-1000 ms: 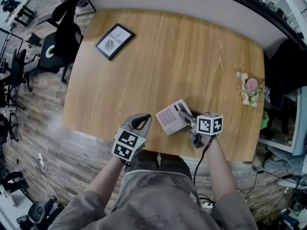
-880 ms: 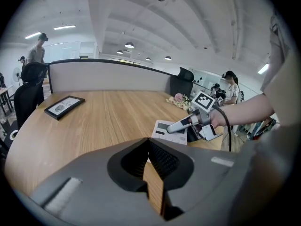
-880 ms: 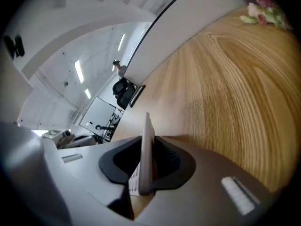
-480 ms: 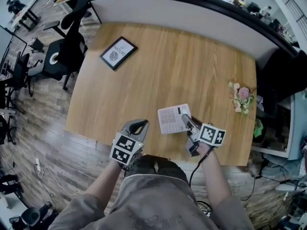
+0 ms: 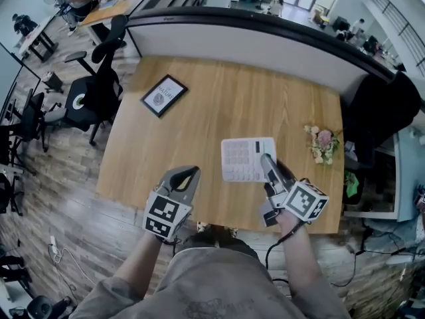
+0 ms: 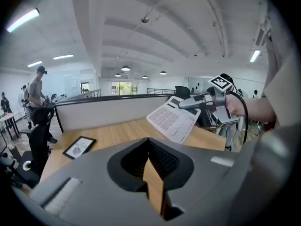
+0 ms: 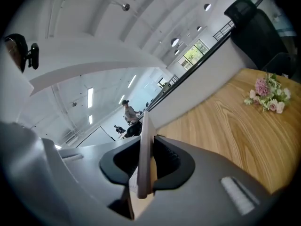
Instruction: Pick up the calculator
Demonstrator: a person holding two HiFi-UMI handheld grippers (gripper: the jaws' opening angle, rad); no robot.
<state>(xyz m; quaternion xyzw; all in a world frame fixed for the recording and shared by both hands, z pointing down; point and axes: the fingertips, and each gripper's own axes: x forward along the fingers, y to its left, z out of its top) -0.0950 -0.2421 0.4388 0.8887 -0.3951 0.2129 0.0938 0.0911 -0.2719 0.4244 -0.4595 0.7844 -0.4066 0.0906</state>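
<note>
The white calculator (image 5: 244,158) hangs in the air over the front of the wooden table (image 5: 199,121), level with its keys facing up. My right gripper (image 5: 269,162) is shut on its right edge. In the right gripper view the calculator (image 7: 144,126) shows edge-on between the jaws of my right gripper (image 7: 146,147). My left gripper (image 5: 187,173) is at the front left, apart from the calculator, jaws together and holding nothing. The left gripper view looks past my left gripper (image 6: 149,144) at the raised calculator (image 6: 173,119) and the right hand behind it.
A black-framed picture (image 5: 164,96) lies at the table's far left. A small bunch of pink flowers (image 5: 321,143) lies near the right edge. Black office chairs (image 5: 93,88) stand left of the table, and a low curved wall (image 5: 252,38) runs behind it. People stand far off (image 6: 36,86).
Both grippers have risen. The calculator, tilted low over the table before, has come up with the right gripper and levelled out. The left gripper stays shut and empty.
</note>
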